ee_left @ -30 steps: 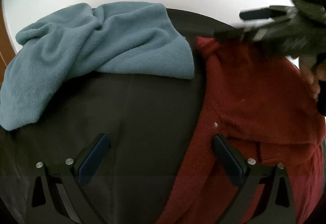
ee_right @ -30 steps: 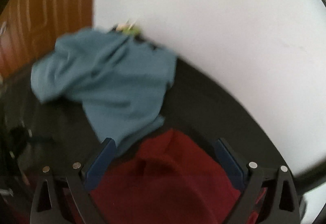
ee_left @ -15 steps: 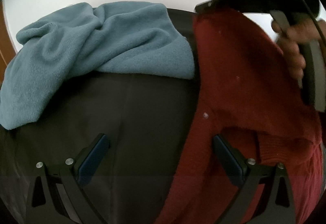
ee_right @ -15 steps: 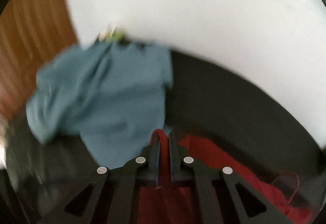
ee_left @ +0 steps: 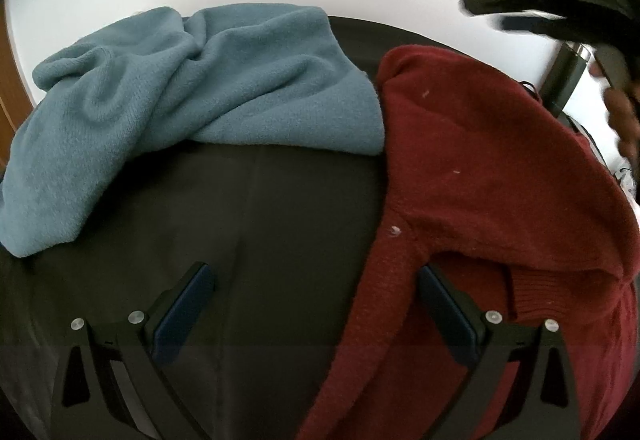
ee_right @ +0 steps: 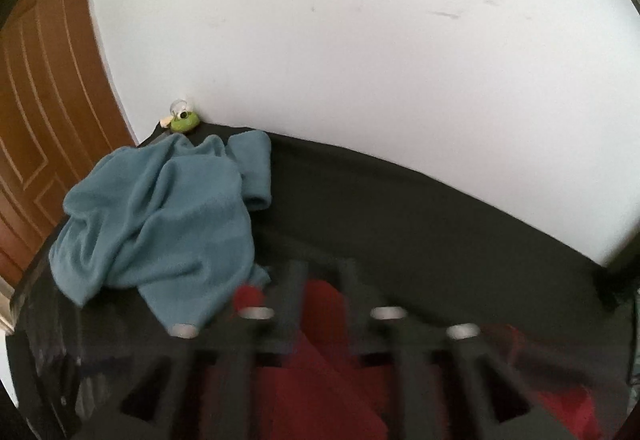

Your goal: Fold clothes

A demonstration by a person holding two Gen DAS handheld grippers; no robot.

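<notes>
A dark red knitted garment [ee_left: 500, 168] lies on the right of the black-covered table [ee_left: 260, 220], its top part folded over toward me. A crumpled grey-blue garment [ee_left: 192, 88] lies at the back left, touching the red one's edge. My left gripper [ee_left: 316, 304] hangs open over the bare cloth, its right finger [ee_left: 444, 316] against the red garment's edge. My right gripper [ee_left: 540, 8] is blurred above the red garment's far corner, clear of it. In the right wrist view its jaws [ee_right: 322, 272] are opening, and the red garment [ee_right: 320, 360] lies below them, not pinched.
A white wall [ee_right: 360, 40] runs right behind the table. A brown wooden door [ee_right: 40, 100] stands at the left. A small green toy [ee_right: 183, 123] sits at the table's back corner, beyond the blue garment [ee_right: 160, 216]. A person's hand [ee_left: 624, 112] holds the right gripper.
The right gripper shut on the red garment's far edge, lifted it and carried it over. Now it has let go and risen; the fold lies on the garment. The left gripper kept still.
</notes>
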